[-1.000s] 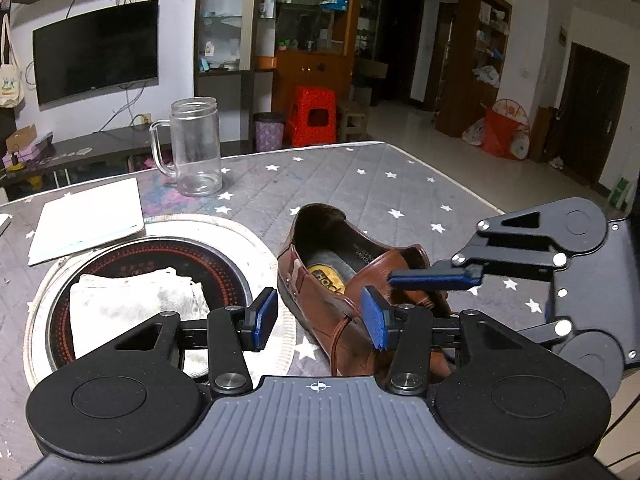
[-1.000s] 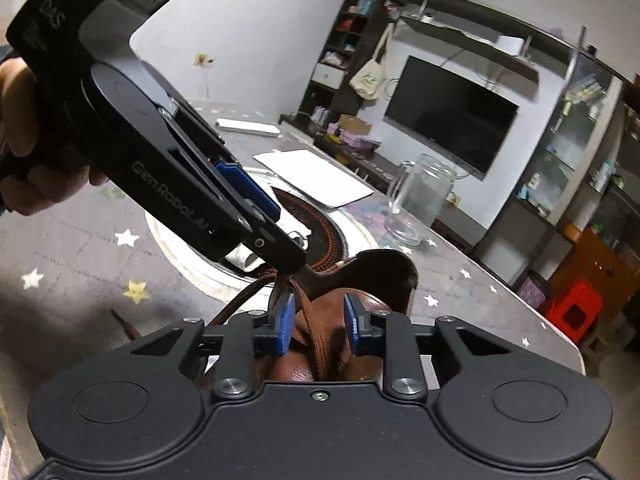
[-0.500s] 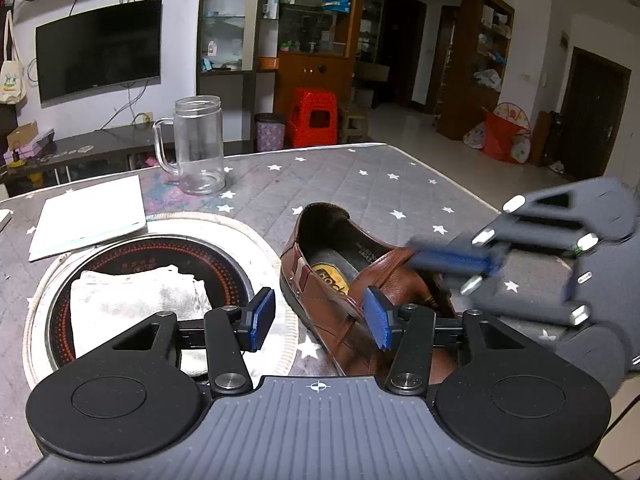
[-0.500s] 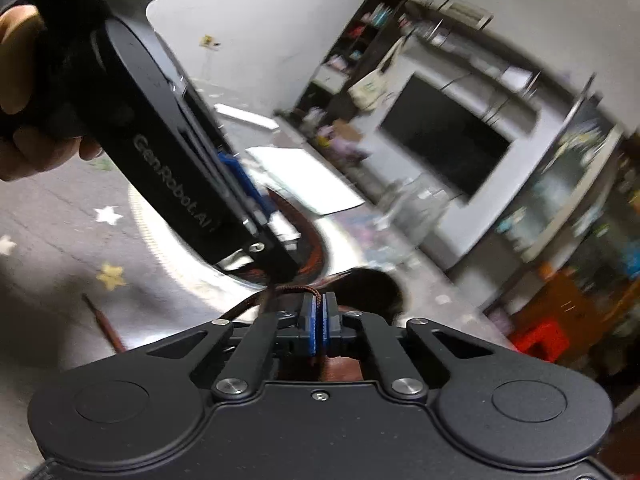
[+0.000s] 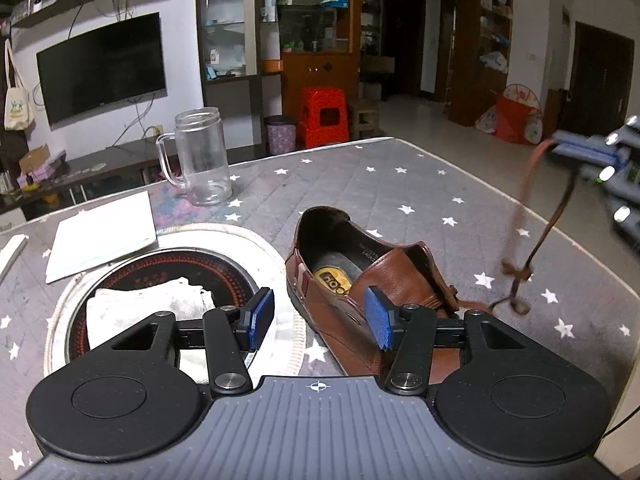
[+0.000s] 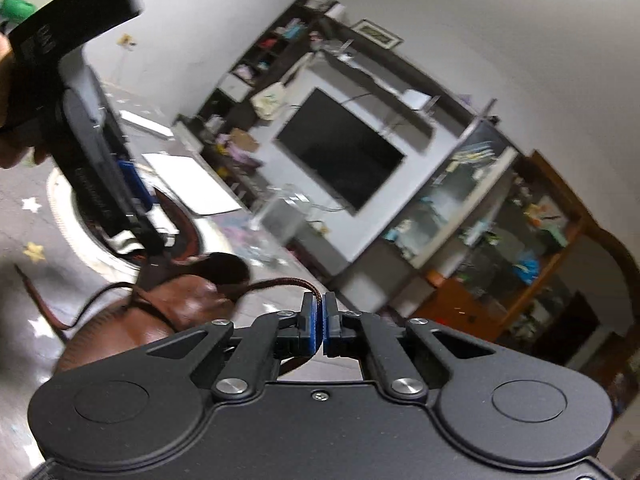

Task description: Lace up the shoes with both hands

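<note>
Grey quilted cloth printed with white stars covers the surface (image 5: 400,176) in a lived-in living room. Nearest the left camera, the left gripper (image 5: 318,322) hangs released, its blue pads wide apart, with nothing between them, low over the toe end of a brown leather shoe (image 5: 360,276). That shoe lies on the cloth just beside a round cooktop (image 5: 168,264) carrying a folded white towel (image 5: 136,308). Its tongue is pulled up and its opening gapes.

From the shoe's front a thin brown shoelace (image 5: 528,208) rises to the right, with a small tangle where it leaves the cloth. Seen from the right camera, the right gripper (image 6: 319,322) is clenched on the braided lace, which arcs back down to the shoe.

Farther off stand a sheet of white paper (image 5: 104,234), then a clear glass mug (image 5: 202,158), and beyond the surface a wall-mounted television (image 5: 100,66) and a red plastic stool (image 5: 322,116).

Judging by looks, the lace is soft, light and limp, and likely to slip, so a pinch close to its end gives most control. Stiff leather should let the shoe be steadied at its side wall, though it seems light enough to drag when the lace tightens.
</note>
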A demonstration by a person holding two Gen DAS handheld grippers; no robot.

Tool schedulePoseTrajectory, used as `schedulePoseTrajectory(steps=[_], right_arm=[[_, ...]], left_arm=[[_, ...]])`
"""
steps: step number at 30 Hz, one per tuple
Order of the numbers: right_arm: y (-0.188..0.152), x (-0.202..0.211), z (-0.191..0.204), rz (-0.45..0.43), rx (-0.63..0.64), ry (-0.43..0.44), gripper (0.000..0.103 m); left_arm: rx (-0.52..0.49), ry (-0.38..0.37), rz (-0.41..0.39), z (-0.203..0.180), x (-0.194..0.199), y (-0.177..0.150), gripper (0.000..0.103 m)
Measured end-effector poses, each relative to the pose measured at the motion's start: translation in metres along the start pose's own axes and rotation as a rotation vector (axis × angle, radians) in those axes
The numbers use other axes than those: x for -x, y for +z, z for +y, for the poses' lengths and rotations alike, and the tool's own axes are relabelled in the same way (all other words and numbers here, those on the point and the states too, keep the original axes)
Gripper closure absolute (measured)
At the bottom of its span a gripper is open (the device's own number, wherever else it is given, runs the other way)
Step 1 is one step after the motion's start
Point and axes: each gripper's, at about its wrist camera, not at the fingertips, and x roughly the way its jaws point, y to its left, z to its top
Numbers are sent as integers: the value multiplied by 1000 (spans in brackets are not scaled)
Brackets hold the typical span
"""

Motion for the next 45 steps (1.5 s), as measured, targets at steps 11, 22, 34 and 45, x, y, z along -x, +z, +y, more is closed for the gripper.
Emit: schedulePoseTrajectory(steps=[11,22,34,45], right_arm=[[-31,6,-3,100,32,32,99],[-34,13,15,155,69,129,75],[-48,9,31,240,116,261,55],[-37,2,30,154,49,285,55]], left_arm=[[-128,-1,11,-35,2,0,51],[-179,-80,9,-61,-3,9,51],[-279,-141,21,-78,-14,11,63],[-273,-140,46,-73,-30,20,71]])
